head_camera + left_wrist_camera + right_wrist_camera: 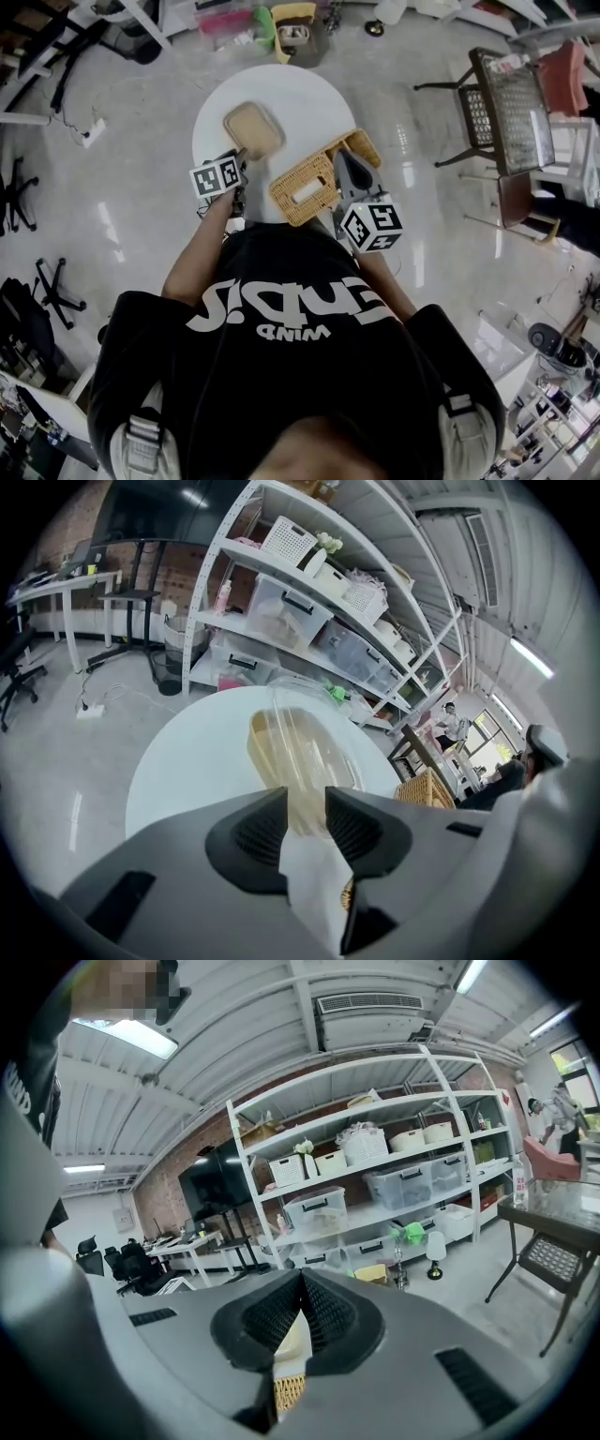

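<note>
1. The left gripper (pixel 307 803) has its fingers (pixel 255 829) drawn close and clamped on a white tissue (pixel 314 874). The sheet runs down from between the pads, back toward the gripper's body.
2. Just beyond those fingertips lies a beige dish (pixel 300 747) under a clear lid, flat on the round white table (pixel 187 761). From above, the left gripper (pixel 234 173) sits at the dish's (pixel 253 128) near corner, over the table's (pixel 300 94) near edge.
3. To the right of the left fingers, a little apart, stands a wicker basket (pixel 424 787). In the head view the basket (pixel 281 192) lies between the two grippers, with a white patch in its top.
4. The right gripper (pixel 302 1279) has its fingers (pixel 323 1312) together, tips meeting. Through the gap under the pads show a cream patch and a bit of wicker (pixel 289 1391). I cannot tell whether the pads touch either.
5. From above, the right gripper (pixel 349 178) hangs over the basket's right end.
6. Far past the right fingertips stand white shelves (pixel 375 1176) stacked with bins.
</note>
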### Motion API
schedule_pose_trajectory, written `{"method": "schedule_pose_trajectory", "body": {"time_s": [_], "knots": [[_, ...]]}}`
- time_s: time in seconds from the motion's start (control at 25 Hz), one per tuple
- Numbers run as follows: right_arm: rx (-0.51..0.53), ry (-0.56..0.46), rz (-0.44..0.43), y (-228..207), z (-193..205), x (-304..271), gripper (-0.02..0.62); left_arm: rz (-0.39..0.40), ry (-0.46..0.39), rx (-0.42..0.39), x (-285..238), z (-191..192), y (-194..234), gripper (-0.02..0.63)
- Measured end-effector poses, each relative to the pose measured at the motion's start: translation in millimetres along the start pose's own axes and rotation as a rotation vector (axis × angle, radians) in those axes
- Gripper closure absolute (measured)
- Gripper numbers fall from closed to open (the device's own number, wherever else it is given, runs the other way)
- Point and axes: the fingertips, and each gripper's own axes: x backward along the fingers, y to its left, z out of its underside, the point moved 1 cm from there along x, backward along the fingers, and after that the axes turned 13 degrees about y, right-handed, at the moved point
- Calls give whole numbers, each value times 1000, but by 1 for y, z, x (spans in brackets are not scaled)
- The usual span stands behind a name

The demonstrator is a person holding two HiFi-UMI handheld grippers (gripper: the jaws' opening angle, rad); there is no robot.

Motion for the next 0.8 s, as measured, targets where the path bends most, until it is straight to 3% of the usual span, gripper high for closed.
{"method": "schedule_pose_trajectory", "body": {"time_s": [0.4, 0.56, 0.8], "knots": [[7, -5, -10, 8, 2, 0, 597, 123, -69, -14, 22, -6, -20, 568], [8, -14, -9, 10, 3, 3, 597, 175, -104, -43, 35, -13, -37, 572], [10, -34, -7, 10, 3, 10, 597, 157, -220, -124, 64, -44, -58, 572]]}}
